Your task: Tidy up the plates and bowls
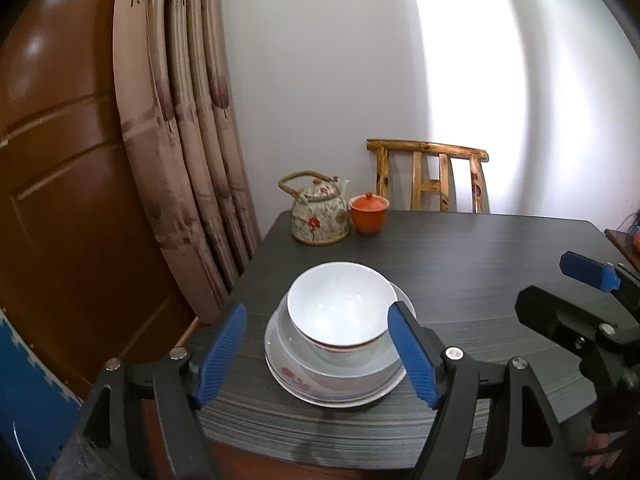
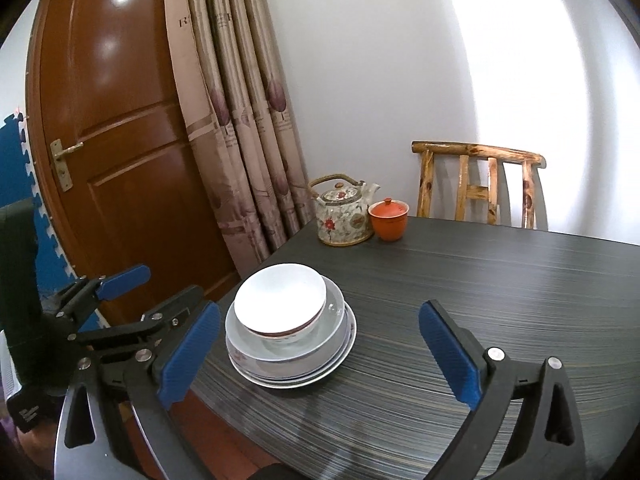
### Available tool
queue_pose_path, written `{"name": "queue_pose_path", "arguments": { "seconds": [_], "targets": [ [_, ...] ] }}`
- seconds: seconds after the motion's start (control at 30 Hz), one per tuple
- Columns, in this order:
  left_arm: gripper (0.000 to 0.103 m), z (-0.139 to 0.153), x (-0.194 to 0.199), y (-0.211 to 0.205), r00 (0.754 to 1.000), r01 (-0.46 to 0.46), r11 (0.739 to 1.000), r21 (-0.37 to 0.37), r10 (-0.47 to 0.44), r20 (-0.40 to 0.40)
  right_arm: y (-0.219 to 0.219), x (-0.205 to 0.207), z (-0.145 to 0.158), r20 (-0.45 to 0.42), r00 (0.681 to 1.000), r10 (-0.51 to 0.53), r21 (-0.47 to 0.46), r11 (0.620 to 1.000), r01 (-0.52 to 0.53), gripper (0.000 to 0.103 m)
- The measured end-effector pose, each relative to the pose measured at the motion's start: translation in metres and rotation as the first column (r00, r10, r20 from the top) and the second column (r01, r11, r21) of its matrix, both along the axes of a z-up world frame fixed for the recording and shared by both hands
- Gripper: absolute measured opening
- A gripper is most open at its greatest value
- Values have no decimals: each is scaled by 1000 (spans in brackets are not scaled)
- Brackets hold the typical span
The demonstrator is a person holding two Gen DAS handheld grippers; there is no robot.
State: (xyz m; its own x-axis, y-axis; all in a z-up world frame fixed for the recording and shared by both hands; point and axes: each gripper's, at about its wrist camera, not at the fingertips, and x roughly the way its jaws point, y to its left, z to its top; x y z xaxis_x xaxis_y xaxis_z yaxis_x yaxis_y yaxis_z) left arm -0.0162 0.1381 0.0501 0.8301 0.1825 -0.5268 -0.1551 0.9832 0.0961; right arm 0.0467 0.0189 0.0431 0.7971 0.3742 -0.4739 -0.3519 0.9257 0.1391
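Observation:
A white bowl sits in a wider shallow bowl, on a stack of white plates with a red flower print, near the front left corner of the dark table. The stack also shows in the right wrist view. My left gripper is open and empty, its blue fingers either side of the stack, just in front of it. My right gripper is open and empty, low over the table to the right of the stack. It also shows at the left wrist view's right edge.
A flowered teapot and an orange lidded cup stand at the table's far left corner. A wooden chair stands behind the table. A curtain and a brown door lie to the left.

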Motion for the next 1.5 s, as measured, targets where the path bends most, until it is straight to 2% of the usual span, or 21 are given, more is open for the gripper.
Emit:
{"name": "queue_pose_path", "arguments": {
  "seconds": [0.73,0.87,1.5],
  "targets": [
    [76,-11,3,-2,999,5,1000,-8,-5,-31,-11,-12,-7,-30,1000,1,11,1000,-1,101],
    [81,-11,3,0,1000,3,1000,-7,-3,-30,-12,-12,-7,-39,999,2,14,1000,-1,101],
    [81,-14,6,-1,998,-12,1000,15,13,-54,-15,-9,-12,-63,998,3,22,1000,-1,102]
  ]
}}
